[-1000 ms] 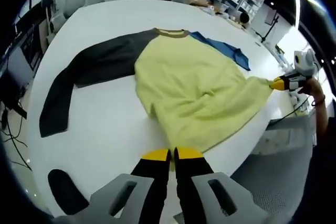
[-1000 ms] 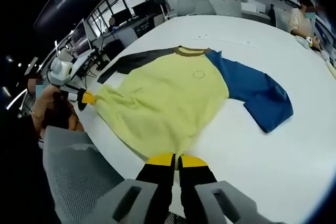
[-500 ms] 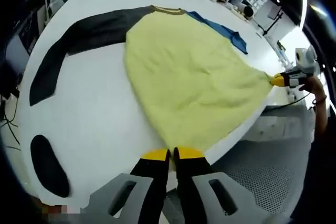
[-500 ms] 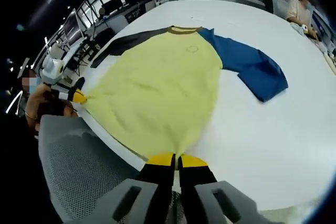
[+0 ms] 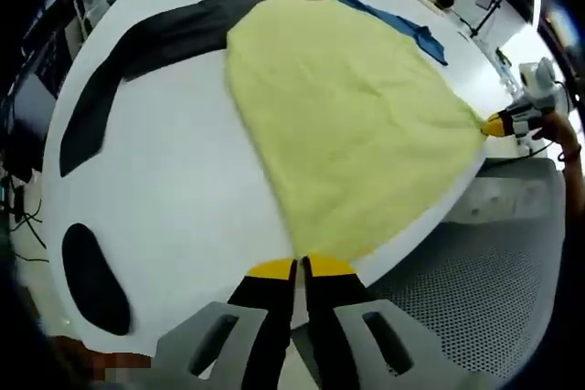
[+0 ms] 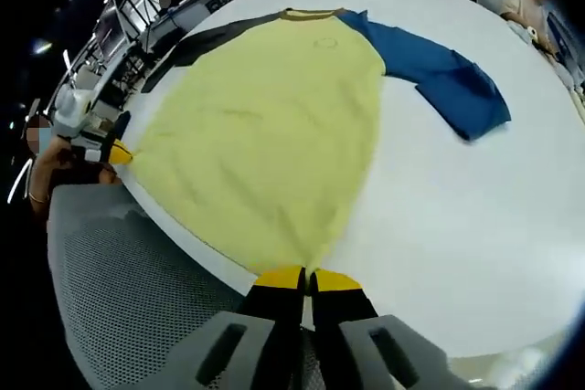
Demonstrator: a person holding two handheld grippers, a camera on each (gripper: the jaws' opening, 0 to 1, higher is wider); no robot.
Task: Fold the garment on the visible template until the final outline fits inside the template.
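Garment [image 5: 343, 116] spread flat on a white table [image 5: 183, 189], yellow body stretched taut between two hem corners at the near table edge. Dark grey sleeve [image 5: 137, 52] laid out to one side; blue sleeve [image 6: 439, 70] bent back on itself on the other. Collar [image 6: 311, 15] toward the far side of the table. Left gripper [image 5: 300, 269] with yellow-tipped jaws pressed together, pinching one hem corner just past the table edge. Right gripper [image 6: 307, 276] likewise closed tight on the opposite hem corner. A dark oval mark [image 5: 91, 276] on the tabletop near the left gripper. Grey mesh surface [image 6: 137, 289] below the table edge.
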